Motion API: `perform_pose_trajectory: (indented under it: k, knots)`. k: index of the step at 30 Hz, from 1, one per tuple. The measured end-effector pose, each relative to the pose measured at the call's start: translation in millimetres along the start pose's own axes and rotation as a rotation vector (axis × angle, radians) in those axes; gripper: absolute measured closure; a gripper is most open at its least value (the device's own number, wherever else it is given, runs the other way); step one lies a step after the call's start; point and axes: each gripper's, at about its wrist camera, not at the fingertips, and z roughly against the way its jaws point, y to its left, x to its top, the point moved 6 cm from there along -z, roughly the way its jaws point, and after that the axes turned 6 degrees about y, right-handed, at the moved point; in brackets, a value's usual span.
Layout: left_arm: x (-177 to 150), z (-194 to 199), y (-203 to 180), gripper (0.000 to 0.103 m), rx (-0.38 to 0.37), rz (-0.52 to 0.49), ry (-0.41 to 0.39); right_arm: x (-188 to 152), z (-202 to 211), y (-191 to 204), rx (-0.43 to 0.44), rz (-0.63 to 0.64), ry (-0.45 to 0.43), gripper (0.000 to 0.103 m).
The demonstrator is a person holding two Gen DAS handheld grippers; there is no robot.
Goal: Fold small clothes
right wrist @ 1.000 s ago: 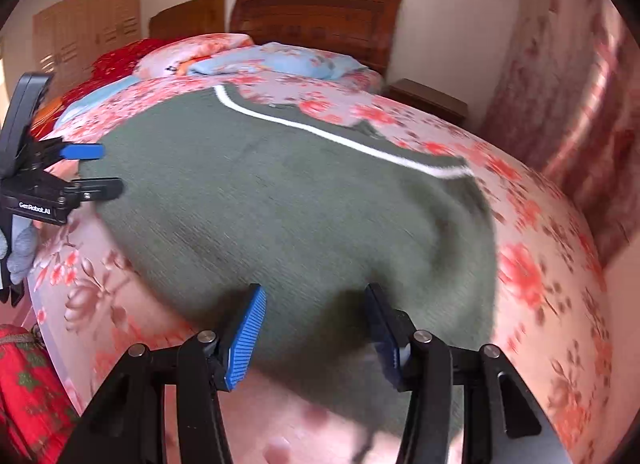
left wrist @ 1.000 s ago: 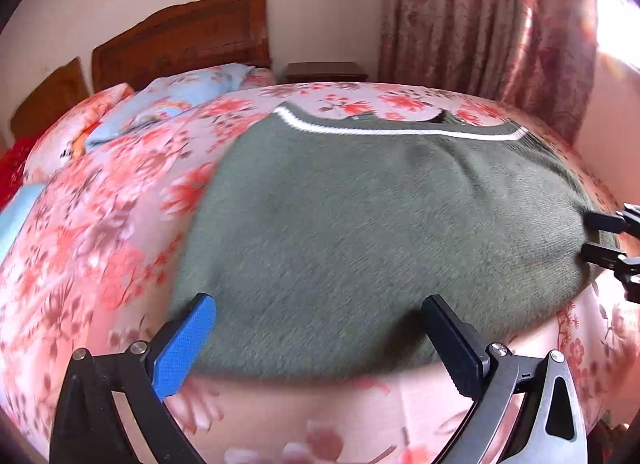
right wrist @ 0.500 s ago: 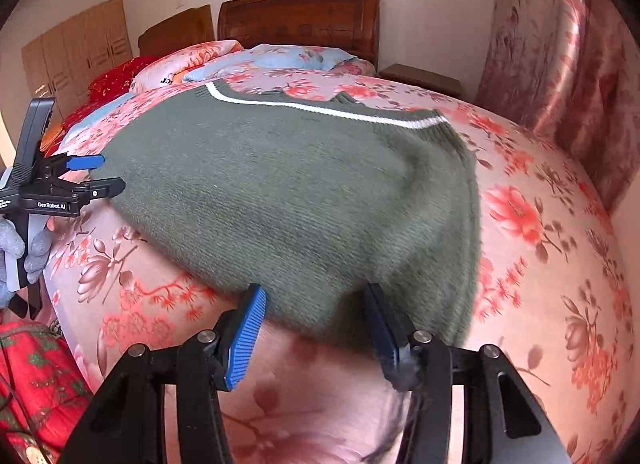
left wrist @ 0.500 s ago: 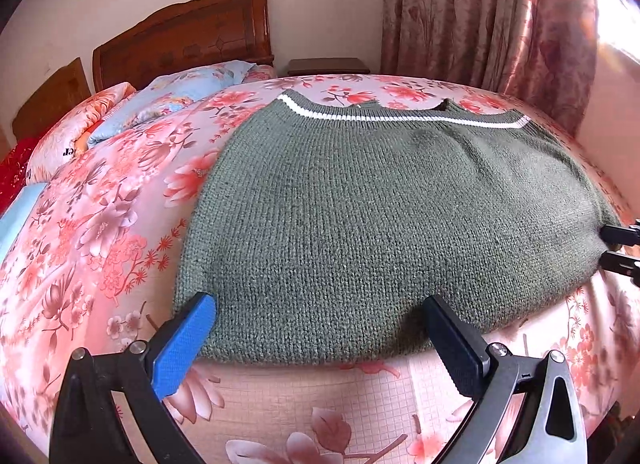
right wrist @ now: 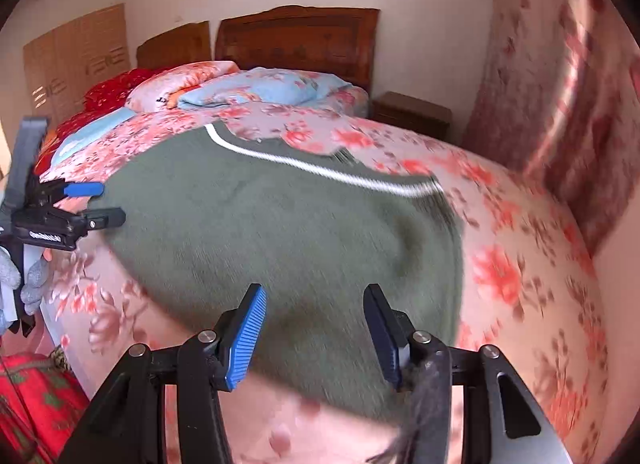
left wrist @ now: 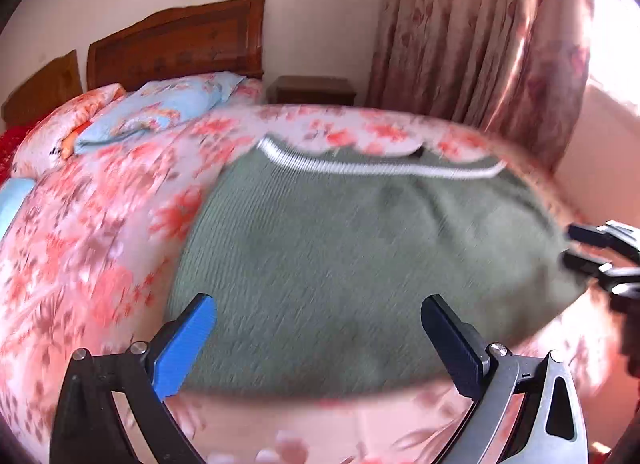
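Note:
A dark green knitted sweater (left wrist: pixel 360 244) (right wrist: pixel 280 232) lies spread flat on the floral bedspread (left wrist: pixel 100 224) (right wrist: pixel 520 264), with a white stripe (left wrist: pixel 380 170) along its far edge. My left gripper (left wrist: pixel 320 328) is open over the sweater's near left part, nothing between its fingers. Over the near right part, my right gripper (right wrist: pixel 314 324) is open too, its jaws apart above the knit. Each gripper shows in the other's view: the right gripper (left wrist: pixel 592 252) at the sweater's right edge, the left gripper (right wrist: pixel 92 204) at its left edge. Both views are blurred.
Pillows (left wrist: pixel 160 108) (right wrist: pixel 272 92) lie at the head of the bed below a wooden headboard (left wrist: pixel 176 40). A nightstand (left wrist: pixel 312 90) (right wrist: pixel 412 114) and floral curtains (left wrist: pixel 480 44) stand beyond. A gloved hand (right wrist: pixel 12 272) holds the left gripper. Red fabric (right wrist: pixel 32 396) lies beside the bed.
Both grippers have lifted and tilted a little; their fingertips now sit over the sweater rather than at its near hem. The sweater lies as before, and both grippers stay open.

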Motion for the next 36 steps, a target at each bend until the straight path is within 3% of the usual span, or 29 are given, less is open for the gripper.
perform_pose_trajectory:
  k: [3,7,12,14,16,18,20,23,26,30,33,36]
  knots:
    - [36.3,-11.9,-19.0,0.0,0.01,-0.061,0.002,35.2,-23.9,8.7,0.032,0.009,-0.003,0.052]
    - [78.4,-61.4,-25.1,0.0,0.06,-0.095,0.059,73.0,-69.7,12.7,0.127,-0.091,0.062,0.052]
    - [89.7,-122.2,-9.3,0.0,0.153,-0.14,0.176,88.2,-113.5,15.9,0.084,-0.014,0.137,0.051]
    - [88.1,-127.3,2.5,0.0,0.068,-0.085,0.188,88.0,-114.3,1.7,0.08,-0.025,0.141,0.051]
    - [85.9,-127.2,15.0,0.0,0.005,-0.018,0.183,81.9,-113.9,-28.6,0.037,-0.087,0.135,0.048]
    - [84.4,-125.4,15.3,0.0,-0.016,-0.015,0.163,73.4,-113.0,-58.3,0.114,-0.214,0.116,0.046]
    - [84.2,-126.5,10.8,0.0,0.008,-0.035,0.169,67.0,-108.1,-80.2,0.166,-0.328,0.094,0.067]
    - [87.6,-124.8,5.8,0.0,0.042,-0.039,0.188,67.6,-101.1,-92.7,0.159,-0.425,0.094,0.068]
    - [97.6,-127.6,2.1,0.0,0.068,-0.057,0.185,85.3,-100.5,-75.9,0.074,-0.313,0.113,0.068]
    - [110.1,-134.4,3.9,0.0,0.092,-0.055,0.205,100.3,-123.0,-44.9,0.081,-0.207,0.173,0.067]
    - [110.6,-147.2,8.3,0.0,0.137,-0.097,0.251,103.3,-139.0,-24.4,0.009,-0.062,0.193,0.064]
    - [109.8,-153.7,17.3,0.0,0.054,-0.056,0.26,101.0,-139.3,-36.6,0.028,-0.059,0.171,0.062]
